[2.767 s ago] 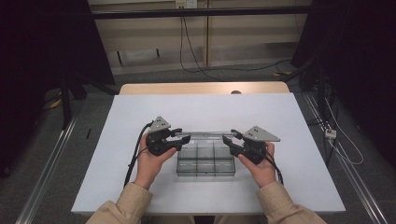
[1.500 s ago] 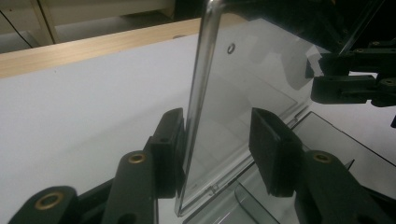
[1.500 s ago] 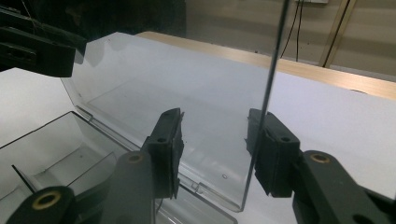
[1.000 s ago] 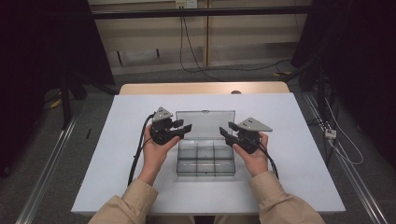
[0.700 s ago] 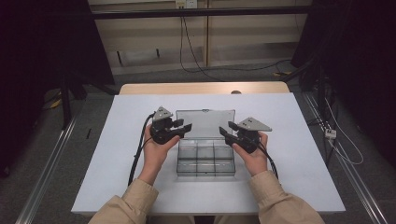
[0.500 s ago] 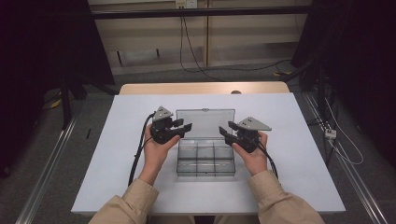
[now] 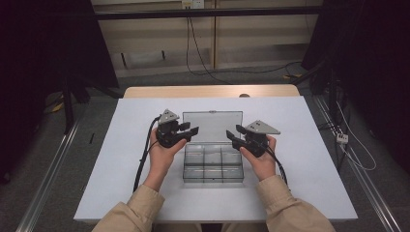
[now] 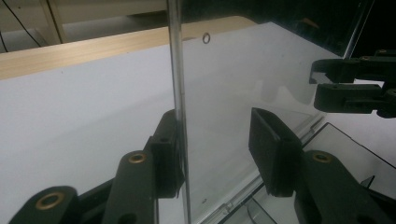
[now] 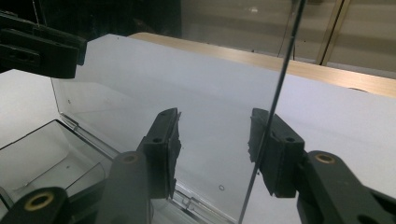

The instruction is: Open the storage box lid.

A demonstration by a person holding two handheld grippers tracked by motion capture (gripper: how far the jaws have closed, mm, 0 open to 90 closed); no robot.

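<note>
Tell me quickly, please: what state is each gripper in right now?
Left gripper: open, jaws astride the lid edge, no clamp.
Right gripper: open, jaws astride the lid's other edge.

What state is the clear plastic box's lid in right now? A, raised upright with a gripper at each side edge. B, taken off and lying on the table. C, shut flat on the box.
A: the lid stands up behind the box, between the left gripper and right gripper.
</note>
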